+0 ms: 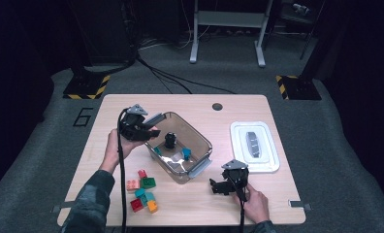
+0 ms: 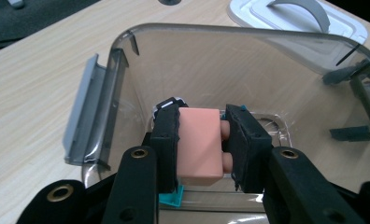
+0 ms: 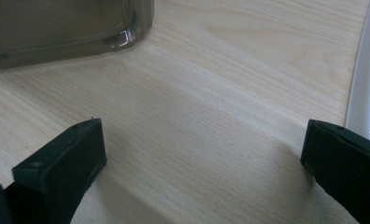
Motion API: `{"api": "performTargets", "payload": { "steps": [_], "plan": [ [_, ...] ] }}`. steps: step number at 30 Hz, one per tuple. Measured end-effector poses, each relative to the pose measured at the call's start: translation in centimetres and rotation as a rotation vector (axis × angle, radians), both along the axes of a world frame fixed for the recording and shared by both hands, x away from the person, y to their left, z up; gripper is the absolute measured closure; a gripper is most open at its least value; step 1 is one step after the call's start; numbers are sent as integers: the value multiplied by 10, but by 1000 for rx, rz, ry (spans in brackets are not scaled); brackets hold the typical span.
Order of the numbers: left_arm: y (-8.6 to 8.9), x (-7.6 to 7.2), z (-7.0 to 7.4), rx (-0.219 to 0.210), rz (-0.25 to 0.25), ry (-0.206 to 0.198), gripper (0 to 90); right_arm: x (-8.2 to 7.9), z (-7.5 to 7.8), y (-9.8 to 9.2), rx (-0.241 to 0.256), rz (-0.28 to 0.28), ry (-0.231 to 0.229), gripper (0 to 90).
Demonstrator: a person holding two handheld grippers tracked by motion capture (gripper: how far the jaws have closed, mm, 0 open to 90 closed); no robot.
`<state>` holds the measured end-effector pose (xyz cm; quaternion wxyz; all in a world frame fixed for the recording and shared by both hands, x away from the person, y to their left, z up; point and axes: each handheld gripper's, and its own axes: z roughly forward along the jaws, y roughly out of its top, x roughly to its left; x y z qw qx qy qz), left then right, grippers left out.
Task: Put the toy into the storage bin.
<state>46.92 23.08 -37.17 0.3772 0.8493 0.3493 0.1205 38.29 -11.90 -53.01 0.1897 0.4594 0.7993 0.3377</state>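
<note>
Holding a pale pink brick [image 2: 200,144] squeezed between its two black pads, the left gripper [image 1: 140,127] hangs over the near-left rim of the clear plastic tub [image 1: 200,138], jaws pointing down into it. From the gripper's own camera the brick sits above the tub's floor, studs turned toward one pad (a teal brick [image 2: 170,198] peeks out just beneath it). Inside the tub I can make out a black piece [image 1: 170,140] and two small teal ones [image 1: 186,153]. A loose cluster of coloured bricks [image 1: 142,192], red, orange, green and teal, lies on the wooden table [image 1: 243,199] in front of the tub, near the person's left forearm. The right gripper [image 1: 219,186] rests low over bare tabletop, jaws spread wide with nothing between them, between the tub and the white lid [image 1: 254,145] lying flat to the right.
</note>
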Motion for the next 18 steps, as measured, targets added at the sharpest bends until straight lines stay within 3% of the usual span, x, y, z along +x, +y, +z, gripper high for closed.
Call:
{"api": "performTargets", "payload": {
  "steps": [18],
  "plan": [
    [7, 0, -21, 11, 8, 53, 658, 0, 0, 0, 0, 1, 0, 0]
  ]
}}
